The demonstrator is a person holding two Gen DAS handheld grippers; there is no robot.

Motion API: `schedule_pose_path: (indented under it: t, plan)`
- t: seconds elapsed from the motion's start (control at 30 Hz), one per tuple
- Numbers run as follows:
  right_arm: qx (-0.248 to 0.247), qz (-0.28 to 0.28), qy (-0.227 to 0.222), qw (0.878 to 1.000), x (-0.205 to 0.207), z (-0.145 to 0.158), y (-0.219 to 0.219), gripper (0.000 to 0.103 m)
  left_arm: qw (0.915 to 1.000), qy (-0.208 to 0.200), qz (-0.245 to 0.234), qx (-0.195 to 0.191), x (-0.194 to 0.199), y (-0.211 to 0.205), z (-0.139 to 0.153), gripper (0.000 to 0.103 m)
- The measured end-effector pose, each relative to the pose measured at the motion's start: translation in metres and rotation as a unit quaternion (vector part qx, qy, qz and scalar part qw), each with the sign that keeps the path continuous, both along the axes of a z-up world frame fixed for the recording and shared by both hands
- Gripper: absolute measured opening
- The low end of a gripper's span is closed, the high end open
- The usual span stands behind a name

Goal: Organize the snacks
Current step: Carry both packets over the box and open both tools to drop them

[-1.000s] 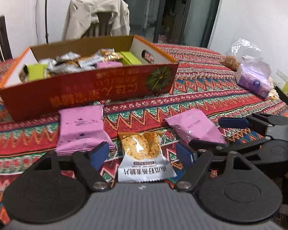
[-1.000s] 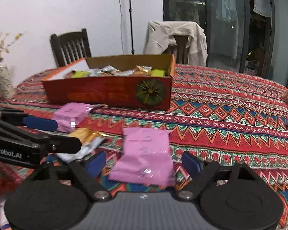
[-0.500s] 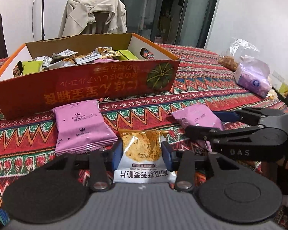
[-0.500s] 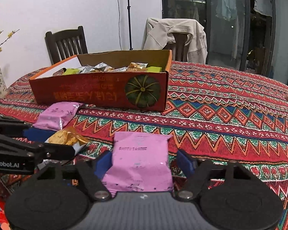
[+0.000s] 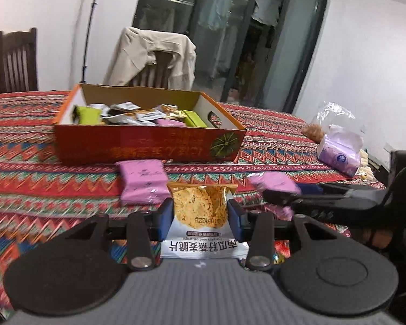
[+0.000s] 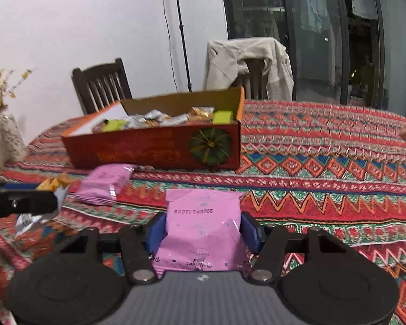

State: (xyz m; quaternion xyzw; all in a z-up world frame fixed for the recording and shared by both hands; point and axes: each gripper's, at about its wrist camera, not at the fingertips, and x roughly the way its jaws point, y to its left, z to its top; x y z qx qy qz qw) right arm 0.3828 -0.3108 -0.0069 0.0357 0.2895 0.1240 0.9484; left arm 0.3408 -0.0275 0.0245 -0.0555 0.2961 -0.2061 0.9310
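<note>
My left gripper [image 5: 200, 216] is shut on an orange-and-white oat crisp packet [image 5: 203, 246], held a little above the tablecloth. The jaws of my right gripper [image 6: 203, 230] are closing, and their blue pads press the sides of a pink snack packet [image 6: 203, 211] low over the table. A second pink packet [image 5: 142, 181] lies loose in front of the red cardboard box [image 5: 149, 146], which holds several wrapped snacks. In the right wrist view the same box [image 6: 149, 151] stands beyond the loose pink packet [image 6: 102, 184].
A purple tissue pack [image 5: 338, 154] and a clear bag of snacks [image 5: 314, 130] sit at the table's right. A vase with dried flowers [image 6: 2, 140] stands at the left edge. Behind the table are a wooden chair [image 5: 16, 59] and a jacket-draped chair [image 5: 154, 54].
Both grippers have closed from wide open onto their packets. The left one has risen and drawn back with the oat crisp packet. The right one has hardly moved.
</note>
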Motion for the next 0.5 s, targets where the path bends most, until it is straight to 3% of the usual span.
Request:
schedule_pose_path:
  t: [0.5]
  plan:
    - [0.009,0.048,-0.053,0.997,-0.105,0.053,0.019,0.059,0.9985,-0.029,0.046,-0.009,-0.088,0.038,0.02,0.043]
